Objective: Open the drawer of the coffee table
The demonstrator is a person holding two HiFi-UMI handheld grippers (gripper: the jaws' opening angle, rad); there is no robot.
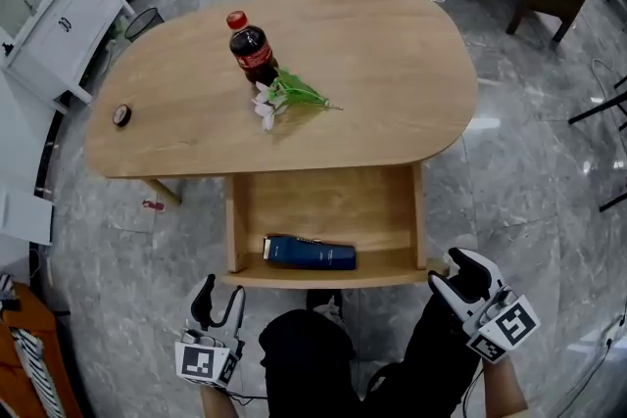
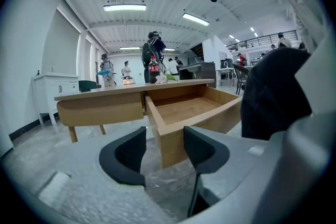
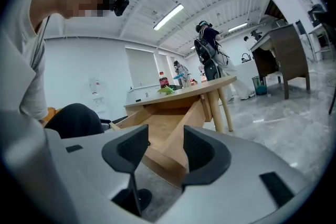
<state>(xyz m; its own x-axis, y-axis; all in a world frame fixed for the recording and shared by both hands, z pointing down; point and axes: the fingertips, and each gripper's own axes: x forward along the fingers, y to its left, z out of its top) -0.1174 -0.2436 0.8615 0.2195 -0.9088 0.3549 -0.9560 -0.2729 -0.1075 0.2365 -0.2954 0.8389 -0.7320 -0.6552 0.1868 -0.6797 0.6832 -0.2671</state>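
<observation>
Drawer (image 1: 323, 277) standing fully out of coffee table (image 1: 392, 64), left gripper (image 1: 219, 299) and right gripper (image 1: 451, 274) both unclenched, empty, just off its front, pull seemingly finished.

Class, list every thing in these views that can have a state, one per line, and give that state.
Drawer: pulled open.
Blue box: lying flat in the drawer.
Bottle: upright, capped.
Flowers: lying on the table, beside the bottle.
Left claw: open, gripping nothing.
Right claw: open, gripping nothing.
</observation>
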